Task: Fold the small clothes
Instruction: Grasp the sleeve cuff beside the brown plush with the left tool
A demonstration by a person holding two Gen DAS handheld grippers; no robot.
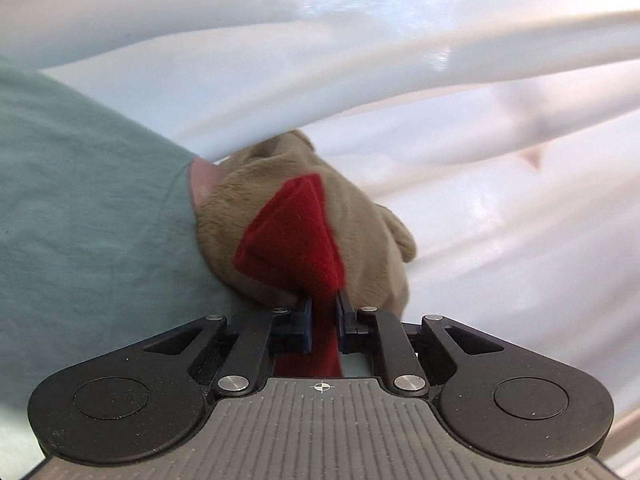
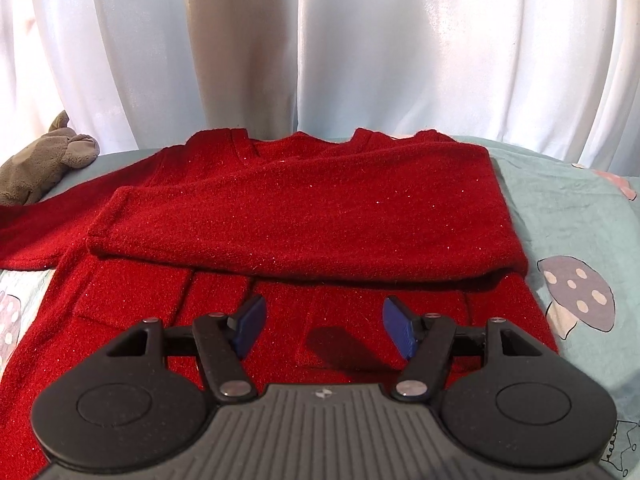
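A small red knit sweater lies flat on a pale green bedsheet, its right sleeve folded across the chest. Its left sleeve stretches off to the left. My left gripper is shut on the cuff of that sleeve, held up in front of a tan plush toy. My right gripper is open and empty, hovering just above the sweater's lower body.
The plush toy lies at the sheet's far left edge. White curtains hang close behind the bed. The sheet carries mushroom prints to the right of the sweater.
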